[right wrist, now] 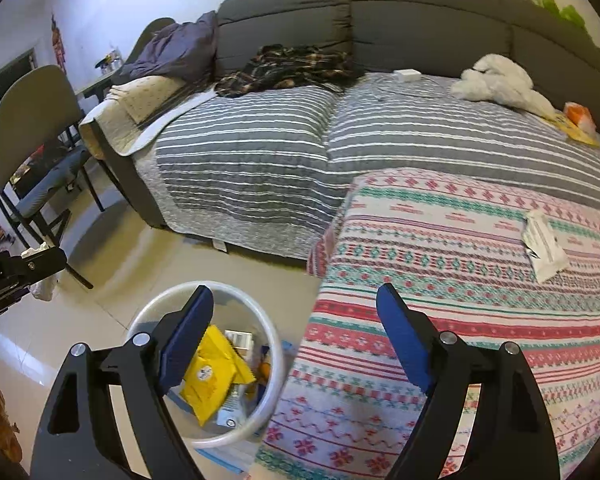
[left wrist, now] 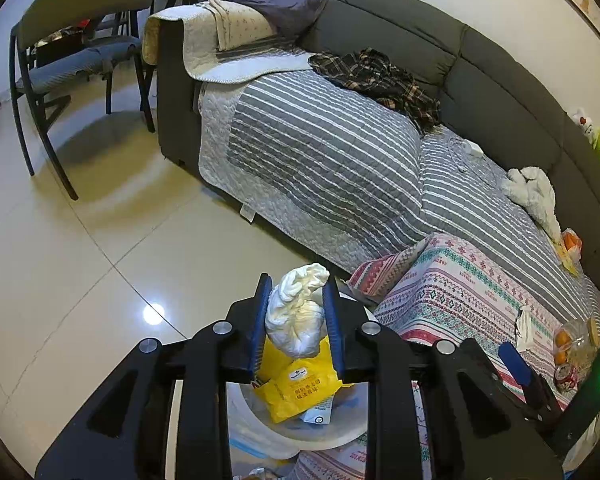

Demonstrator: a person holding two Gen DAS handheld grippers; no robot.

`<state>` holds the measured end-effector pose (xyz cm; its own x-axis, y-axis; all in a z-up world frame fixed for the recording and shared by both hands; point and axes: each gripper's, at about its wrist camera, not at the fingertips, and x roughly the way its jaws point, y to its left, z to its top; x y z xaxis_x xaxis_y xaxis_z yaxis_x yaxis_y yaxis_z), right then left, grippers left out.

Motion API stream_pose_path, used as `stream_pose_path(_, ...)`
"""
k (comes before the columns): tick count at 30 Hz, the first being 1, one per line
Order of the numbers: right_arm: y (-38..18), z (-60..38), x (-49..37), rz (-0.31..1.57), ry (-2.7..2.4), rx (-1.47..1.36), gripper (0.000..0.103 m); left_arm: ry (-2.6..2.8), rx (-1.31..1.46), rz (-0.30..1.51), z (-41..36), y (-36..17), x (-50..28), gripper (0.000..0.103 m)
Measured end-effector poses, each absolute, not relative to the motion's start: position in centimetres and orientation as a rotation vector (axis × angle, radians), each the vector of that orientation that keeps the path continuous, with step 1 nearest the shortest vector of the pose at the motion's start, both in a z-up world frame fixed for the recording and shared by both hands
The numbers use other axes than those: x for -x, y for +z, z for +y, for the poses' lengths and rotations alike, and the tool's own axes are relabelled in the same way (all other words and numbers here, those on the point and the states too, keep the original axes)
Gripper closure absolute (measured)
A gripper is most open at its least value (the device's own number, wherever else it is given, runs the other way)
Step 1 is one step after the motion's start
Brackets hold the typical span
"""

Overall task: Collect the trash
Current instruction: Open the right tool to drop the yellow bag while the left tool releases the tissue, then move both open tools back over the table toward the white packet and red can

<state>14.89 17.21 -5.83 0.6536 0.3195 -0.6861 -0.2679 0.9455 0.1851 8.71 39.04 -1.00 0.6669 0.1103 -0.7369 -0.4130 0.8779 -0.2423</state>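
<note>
A crumpled white tissue wad (left wrist: 296,320) sits between the blue pads of my left gripper (left wrist: 297,280), which is shut on it. It hangs over a white round bin (left wrist: 240,408) on the floor. The bin (right wrist: 278,360) holds a yellow packet (right wrist: 212,380) and other wrappers. My right gripper (right wrist: 295,292) stands open and empty, above the bin's rim and the edge of a patterned cloth (right wrist: 440,240). A white wrapper (right wrist: 544,244) lies flat on that cloth. The left gripper's black body (right wrist: 20,268) shows at the left edge of the right wrist view.
A grey sofa (left wrist: 420,40) with a striped cover (left wrist: 320,152) carries a plaid garment (left wrist: 380,76) and a white plush toy (left wrist: 536,192). A chair (left wrist: 72,52) stands on the tiled floor at left. A clear box of oranges (left wrist: 576,344) rests on the patterned cloth.
</note>
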Motion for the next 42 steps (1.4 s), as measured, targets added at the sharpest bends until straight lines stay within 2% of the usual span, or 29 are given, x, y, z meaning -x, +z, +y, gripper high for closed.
stream_pose_path(1,-5.9,16.9,-14.9,0.793,0.328,-0.07,0.021,0.307,0.416,0.796,39.0,-1.1,-8.8,0.066)
stream_pose_path(2,-5.9,16.9,-14.8,0.794,0.325,-0.07,0.021,0.309,0.424,0.804,39.0,-1.2,-8.9,0.046)
stream_pose_path(4,-6.0,16.4,-14.8,0.799,0.317,-0.07,0.021,0.315,0.439,0.81,38.9,-1.3,-8.9,0.029)
stream_pose_path(8,-6.1,15.7,-14.9,0.804,0.305,-0.075,0.021,0.31,0.421,0.838,38.3,-1.5,-9.1,0.018)
stream_pose_path(25,-5.7,11.6,-14.8,0.808,0.242,-0.079,0.021,0.33,0.376,0.849,34.6,-1.3,-10.1,0.013)
stream_pose_path(26,-5.7,11.2,-14.8,0.809,0.235,-0.079,0.019,0.328,0.372,0.849,34.1,-1.3,-10.3,0.013)
stream_pose_path(27,-5.6,10.8,-14.8,0.807,0.225,-0.081,0.011,0.325,0.366,0.849,33.7,-1.3,-10.4,0.012)
stream_pose_path(28,-5.5,10.3,-14.7,0.799,0.209,-0.085,0.009,0.32,0.358,0.851,33.1,-1.3,-10.6,0.011)
stream_pose_path(42,-5.3,0.7,-14.8,0.802,0.073,-0.066,0.009,0.205,0.274,0.892,23.1,-2.5,-14.1,0.009)
